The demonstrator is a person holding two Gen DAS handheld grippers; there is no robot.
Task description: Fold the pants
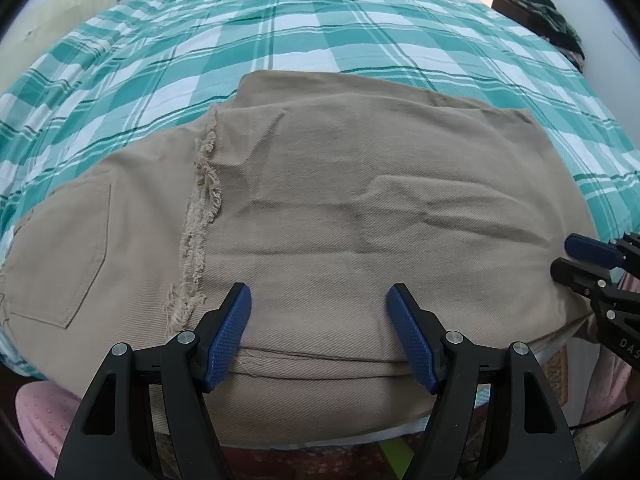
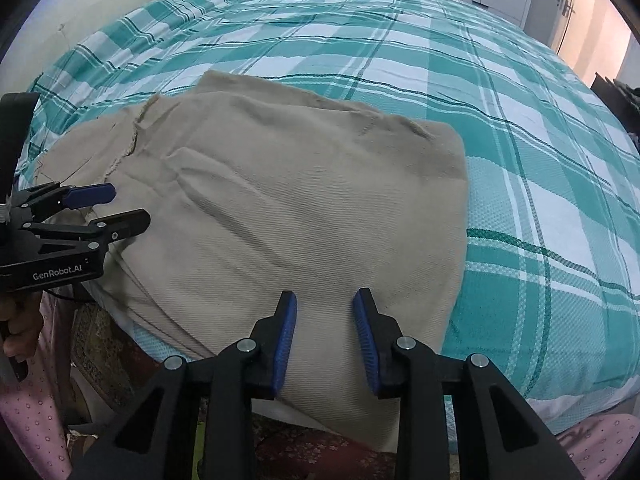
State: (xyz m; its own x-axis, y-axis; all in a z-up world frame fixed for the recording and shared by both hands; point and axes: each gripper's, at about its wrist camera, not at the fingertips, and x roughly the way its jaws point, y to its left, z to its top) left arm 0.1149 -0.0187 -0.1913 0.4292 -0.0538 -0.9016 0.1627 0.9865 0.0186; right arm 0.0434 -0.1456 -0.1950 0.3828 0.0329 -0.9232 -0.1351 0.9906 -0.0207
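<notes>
We have the tan pants [image 1: 360, 208] lying on the near edge of the bed [image 1: 320, 32], whose green and white checked cover spreads away to the far side. They look already folded at least once: the frayed hems [image 1: 200, 216] lie across the upper part, just right of the back pocket [image 1: 60, 252], so we judge the legs have been brought over toward the waist. The near edge droops a little over the bed's side. Our left tool [image 1: 319, 312] hovers over the near middle of the cloth with its blue pads spread wide and nothing between them. Our right tool [image 2: 324, 320] is likewise released, pads apart, above the near right part of the bundle, though its gap is narrower. Neither tool grips the fabric. What seems left, in our judgement, is one more fold to make the bundle compact, and some smoothing, since soft creases cross the top layer [image 2: 280, 200] and the far right corner sits slightly uneven.
</notes>
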